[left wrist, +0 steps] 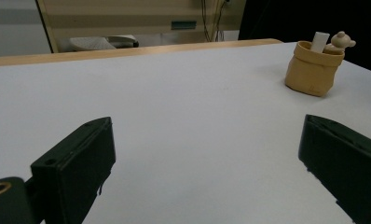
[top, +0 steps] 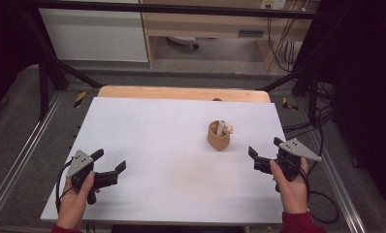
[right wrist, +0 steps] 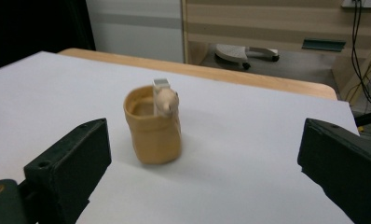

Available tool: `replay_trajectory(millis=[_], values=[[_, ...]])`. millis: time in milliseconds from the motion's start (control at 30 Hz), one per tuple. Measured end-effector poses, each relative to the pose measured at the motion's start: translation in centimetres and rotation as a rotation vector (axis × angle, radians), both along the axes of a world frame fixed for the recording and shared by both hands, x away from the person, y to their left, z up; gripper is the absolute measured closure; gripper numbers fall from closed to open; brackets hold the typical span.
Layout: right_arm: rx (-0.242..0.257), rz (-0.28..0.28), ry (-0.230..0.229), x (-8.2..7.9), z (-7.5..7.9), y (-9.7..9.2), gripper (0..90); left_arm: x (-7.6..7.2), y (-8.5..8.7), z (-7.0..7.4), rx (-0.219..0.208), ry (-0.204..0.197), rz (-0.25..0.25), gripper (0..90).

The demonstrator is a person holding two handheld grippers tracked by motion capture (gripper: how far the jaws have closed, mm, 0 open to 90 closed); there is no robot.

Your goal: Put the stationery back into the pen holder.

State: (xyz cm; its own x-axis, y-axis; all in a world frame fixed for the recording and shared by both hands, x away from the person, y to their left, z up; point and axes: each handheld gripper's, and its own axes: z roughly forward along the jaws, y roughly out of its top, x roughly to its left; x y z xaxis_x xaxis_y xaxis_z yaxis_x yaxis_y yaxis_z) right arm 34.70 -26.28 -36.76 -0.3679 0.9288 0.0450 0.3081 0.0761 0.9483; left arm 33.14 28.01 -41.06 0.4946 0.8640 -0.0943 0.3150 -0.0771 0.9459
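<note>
Tan sack-shaped holder (top: 218,136) with a small bear figure on its rim, right of frame centre on my white table (top: 171,145).
At lower left my left gripper (top: 111,162) hangs released, jaws spread and empty, well apart from the holder; a white stick (top: 221,127) stands inside it; at lower right my right gripper (top: 265,147) gapes open nearby.

Tan sack-shaped pot (top: 218,136) – upright, right of centre.
</note>
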Motion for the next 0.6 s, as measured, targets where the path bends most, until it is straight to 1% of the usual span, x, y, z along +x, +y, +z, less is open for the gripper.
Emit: replay_trajectory(millis=[100,167,300,367,400,467,500,567,600], values=[[-0.024,0.01,0.01,-0.2,-1.8,0.2,3.1,0.0,0.0,0.0,0.005,0.002,-0.004,4.0],[-0.029,0.018,0.024,-0.4,-2.9,0.5,3.1,0.0,-0.1,0.0,0.005,0.001,-0.005,4.0],[-0.026,0.055,0.047,-0.5,-4.2,0.9,3.4,0.0,-0.2,-0.1,0.004,0.004,-0.007,4.0],[-0.028,0.065,0.063,-0.4,-4.8,1.0,3.4,0.0,-0.2,-0.1,0.008,0.006,-0.009,4.0],[-0.04,0.073,0.077,-0.3,-5.2,1.2,3.4,0.0,-0.2,-0.1,0.009,0.006,-0.01,4.0],[-0.041,0.088,0.105,-0.1,-5.9,1.5,3.4,0.0,-0.3,-0.1,0.012,0.005,-0.013,4.0],[-0.038,0.101,0.122,0.0,-6.3,1.7,3.3,0.0,-0.3,-0.1,0.015,0.004,-0.014,4.0],[-0.011,0.128,0.149,0.2,-6.9,2.1,3.0,0.0,-0.4,-0.1,0.016,0.007,-0.017,4.0],[-0.011,0.135,0.163,0.4,-7.2,2.3,3.0,0.1,-0.4,-0.2,0.017,0.007,-0.018,4.0]])
